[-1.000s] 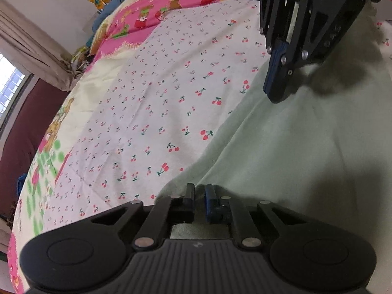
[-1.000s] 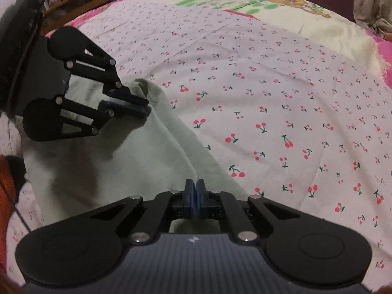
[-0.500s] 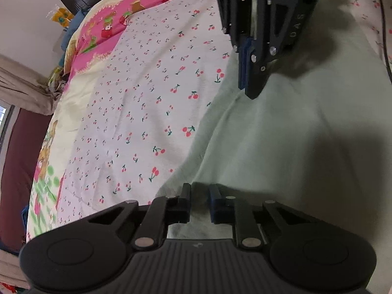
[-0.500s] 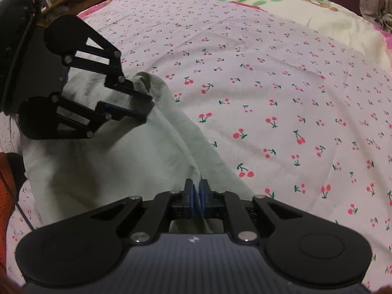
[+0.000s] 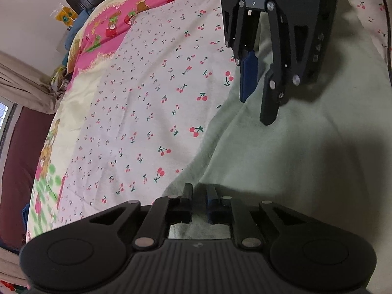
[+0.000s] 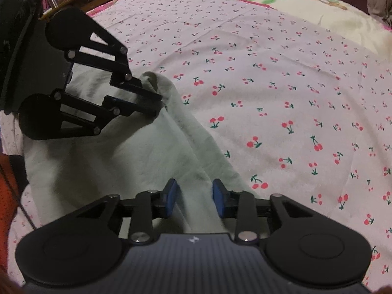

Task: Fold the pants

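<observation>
Bed (image 6: 281, 78), cherry-print sheet, carries everything. Pale green pants (image 5: 306, 171) lie flat along its near side, one long edge running diagonally across the sheet; judged mid-fold, the edge being laid down so the layers stack evenly.

Left hand-held gripper (image 5: 199, 197): jaws narrow. In the right wrist view its tips sit at the bunched far corner of the fabric; it appears to pinch that corner, probably to anchor the fold line. It points steeply down.

Right hand-held gripper (image 6: 194, 194): jaws opening, the 2 blue pads (image 6: 171, 192) standing clear on either side of the cloth ridge, so this end looks released. Also pitched steeply down, low over the pants.
</observation>
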The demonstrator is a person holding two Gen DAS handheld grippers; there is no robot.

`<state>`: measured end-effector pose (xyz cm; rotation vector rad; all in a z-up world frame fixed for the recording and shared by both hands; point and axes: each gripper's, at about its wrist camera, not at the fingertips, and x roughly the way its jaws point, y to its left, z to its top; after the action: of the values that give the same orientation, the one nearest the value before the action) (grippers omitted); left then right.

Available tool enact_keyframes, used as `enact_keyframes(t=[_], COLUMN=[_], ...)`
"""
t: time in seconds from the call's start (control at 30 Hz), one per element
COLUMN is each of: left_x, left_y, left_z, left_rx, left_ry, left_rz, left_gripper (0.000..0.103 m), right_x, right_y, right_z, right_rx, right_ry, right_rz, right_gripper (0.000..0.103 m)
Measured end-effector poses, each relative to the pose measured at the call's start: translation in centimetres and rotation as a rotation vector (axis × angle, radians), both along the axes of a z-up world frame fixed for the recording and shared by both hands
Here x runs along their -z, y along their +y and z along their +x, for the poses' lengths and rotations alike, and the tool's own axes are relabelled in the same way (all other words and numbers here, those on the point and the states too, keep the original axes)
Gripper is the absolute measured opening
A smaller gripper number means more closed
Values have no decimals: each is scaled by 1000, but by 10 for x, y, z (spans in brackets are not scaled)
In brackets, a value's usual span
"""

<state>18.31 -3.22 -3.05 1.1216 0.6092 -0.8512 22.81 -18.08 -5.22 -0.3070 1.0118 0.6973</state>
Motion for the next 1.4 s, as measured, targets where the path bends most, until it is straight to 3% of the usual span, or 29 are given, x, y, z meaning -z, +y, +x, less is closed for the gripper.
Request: enact_keyframes(t=[0.07,0.13,0.23,0.37,0.43,0.57,0.67,0.8,0.93,1.07,1.2,1.3,1.4], left_x=[6,10,8,-2,-5,-4,-4,-4,9,2,-8,-12,1], left_y=[-3,-5,-5,-4,-5,-8,-12,-10,-11,-4,-2,-9,-20], left_z=[-3,-5,-4,-9,-16,-15,-3,8,7,-6,-20,-40,-59], left_rx=[26,49,45,55,82,86,43,-3,-29,-60,-130,-156,-139], left_ry=[-18,-33,-32,-36,-52,-49,-32,-26,-59,-124,-183,-146,-107], left_rz=[26,47,43,19,6,-7,-18,-37,-17,-50,-121,-183,-145], left_gripper=[30,30,34,57,61,58,34,33,40,57,59,59,59], right_x=[0,-4,-13,-28,-35,-46,-52,-45,-17,-28,-21,-7,-8], right_y=[2,1,0,-2,-4,-4,-1,-1,-7,-33,-77,-128,-177], right_z=[-1,1,-5,-18,-20,-19,-18,-2,5,-41,-79,-86,-102], right_rx=[6,18,17,17,30,46,45,64,183,307,463,668,821], right_ry=[-17,-5,-25,-63,-83,-112,-148,-127,-116,-221,-286,-223,-228], right_rz=[-22,-13,-1,34,47,71,62,45,27,103,63,42,63], right_gripper=[10,4,3,3,3,3,3,3,10,11,12,12,11])
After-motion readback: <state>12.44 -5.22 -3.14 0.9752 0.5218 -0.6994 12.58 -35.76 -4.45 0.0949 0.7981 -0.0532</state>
